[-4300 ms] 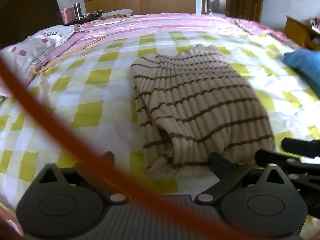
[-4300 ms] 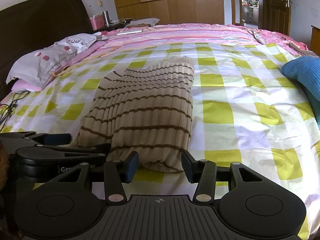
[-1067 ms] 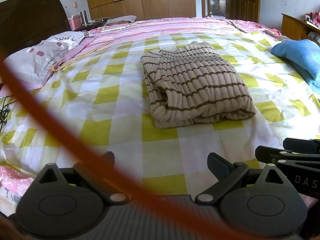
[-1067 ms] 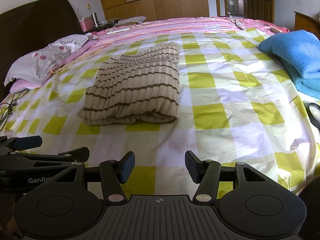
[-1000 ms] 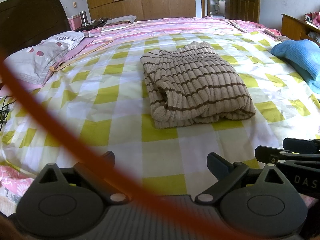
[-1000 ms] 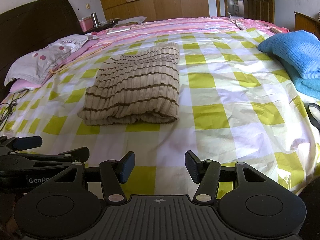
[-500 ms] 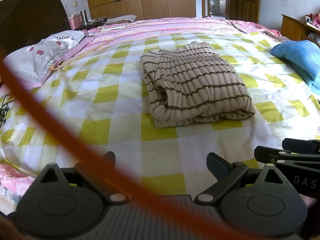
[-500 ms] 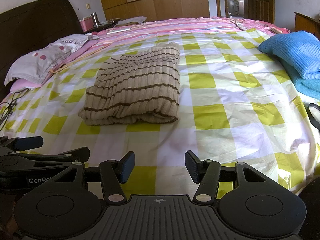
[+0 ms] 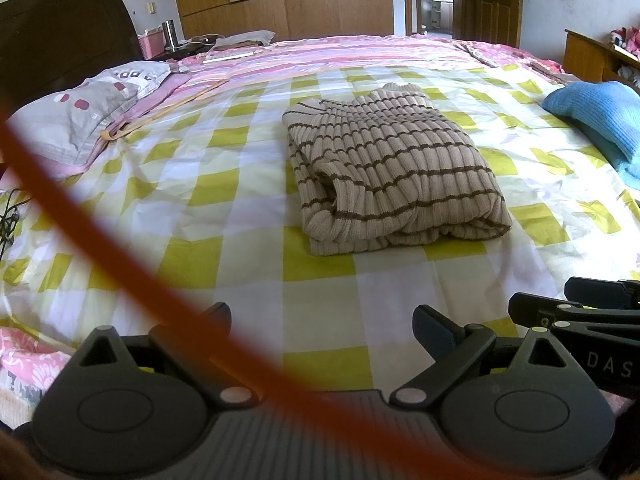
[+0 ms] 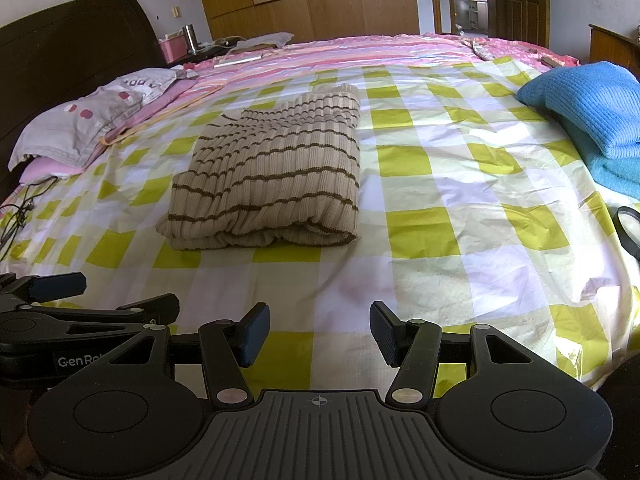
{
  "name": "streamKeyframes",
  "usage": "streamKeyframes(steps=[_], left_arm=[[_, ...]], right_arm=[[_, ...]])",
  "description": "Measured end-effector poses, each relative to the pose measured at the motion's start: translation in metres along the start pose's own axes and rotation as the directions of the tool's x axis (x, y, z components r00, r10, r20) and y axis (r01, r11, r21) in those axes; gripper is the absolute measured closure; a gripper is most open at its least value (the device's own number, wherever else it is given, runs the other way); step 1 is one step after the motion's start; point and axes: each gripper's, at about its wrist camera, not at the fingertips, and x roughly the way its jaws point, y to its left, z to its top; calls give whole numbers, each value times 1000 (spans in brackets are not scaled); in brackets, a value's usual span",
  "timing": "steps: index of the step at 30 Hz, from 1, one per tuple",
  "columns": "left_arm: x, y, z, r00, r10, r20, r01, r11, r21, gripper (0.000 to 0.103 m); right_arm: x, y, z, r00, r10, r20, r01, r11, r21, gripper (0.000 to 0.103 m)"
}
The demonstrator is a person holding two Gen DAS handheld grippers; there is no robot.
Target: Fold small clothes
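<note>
Four seconds ago both grippers sat right at the near edge of the sweater (image 9: 394,176), its hem between their fingers; now both have pulled back toward the foot of the bed (image 9: 248,216), and over the last second almost nothing has moved. The sweater lies alone in the middle of the checked sheet as a compact folded stack, rounded fold facing the cameras, so this piece looks finished and a next garment, perhaps the blue knit (image 10: 588,112) at the right, would follow. The left gripper (image 9: 322,320) is spread wide, holding nothing and well apart from the sweater. The right gripper (image 10: 319,334) is likewise spread and empty, hovering over bare sheet.
</note>
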Motion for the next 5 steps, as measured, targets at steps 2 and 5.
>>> streamKeyframes(steps=[2,5], left_arm=[[0,-1,0,1000,2,0,-2,1000,-1,1],[1,-1,0,1000,4,-2,-4,1000,-3,1]], right_arm=[[0,-1,1,1000,1,0,-1,1000,-1,48],[1,0,1,1000,3,-3,-3,1000,-4,48]])
